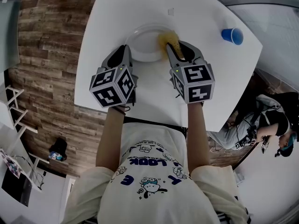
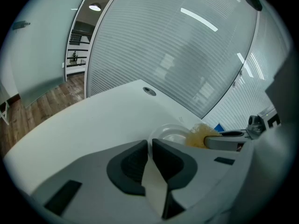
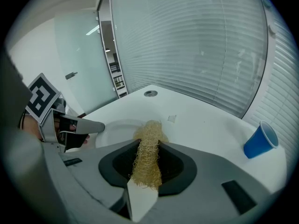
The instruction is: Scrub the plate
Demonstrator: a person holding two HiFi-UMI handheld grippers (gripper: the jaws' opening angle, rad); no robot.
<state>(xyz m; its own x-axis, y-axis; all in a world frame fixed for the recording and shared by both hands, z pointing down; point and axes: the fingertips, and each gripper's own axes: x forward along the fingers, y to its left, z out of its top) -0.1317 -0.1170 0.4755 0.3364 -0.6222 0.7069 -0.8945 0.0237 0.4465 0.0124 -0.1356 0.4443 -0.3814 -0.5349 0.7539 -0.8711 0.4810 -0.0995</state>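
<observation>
I had the left tool [image 1: 126, 50] closed on the near-left rim of the plate [image 1: 136, 33], its jaws drawn almost together with only that thin edge between them. The right tool [image 3: 148, 143] was clamped on a yellow fibrous scrubber [image 3: 146, 158], whose free end stuck out past the jaw tips and lay on the right side of the plate. The plate itself sat flat on the white surface [image 1: 201, 13], roughly in the middle, between my two tools.

What worried me most was that left-hand pinch. It caught only a narrow bit of a smooth rim, so a firm stroke from the scrubber might have slid the plate out of it, or swung the plate round that one point. Pressing down near the right rim might also have tipped the far edge up off the surface.

The scrubber was soft and squashed thin where the jaws held it. If it dragged hard on the plate, I judged it could work loose from the jaws, and then the hard jaw tips would scrape the plate instead.

The two tools were also close across the plate, so a wide stroke leftward risked knocking them together. The blue cup [image 1: 232, 35] stood well apart to the right and was only at risk from a careless outward swing.
</observation>
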